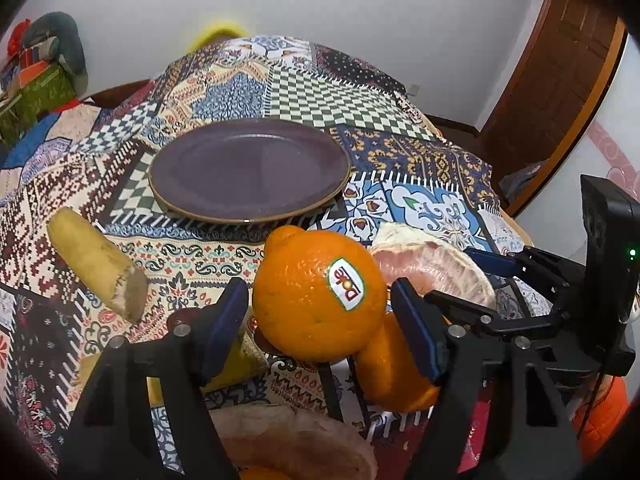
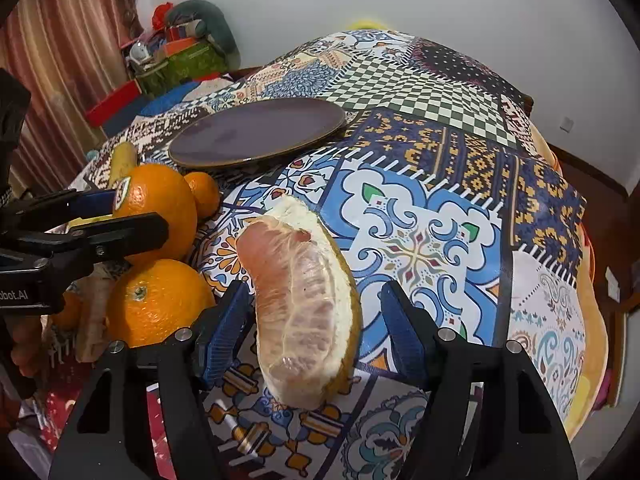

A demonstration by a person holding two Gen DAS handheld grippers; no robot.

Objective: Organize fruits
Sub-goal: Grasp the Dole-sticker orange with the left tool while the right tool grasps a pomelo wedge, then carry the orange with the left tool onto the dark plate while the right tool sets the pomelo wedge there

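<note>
The left gripper (image 1: 318,304) has its jaws half open around the top orange (image 1: 320,294), which is perched on another; the pads look barely clear. The right gripper (image 2: 316,332) brackets the pomelo wedge (image 2: 304,304) on the counter (image 2: 460,240), untouched. An uneven squeeze could roll the orange off the pile, short of the plate (image 1: 250,168).

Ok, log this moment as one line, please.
left tongs: open around stickered orange | right tongs: open around peeled pink pomelo wedge | round dark purple plate: empty
</note>
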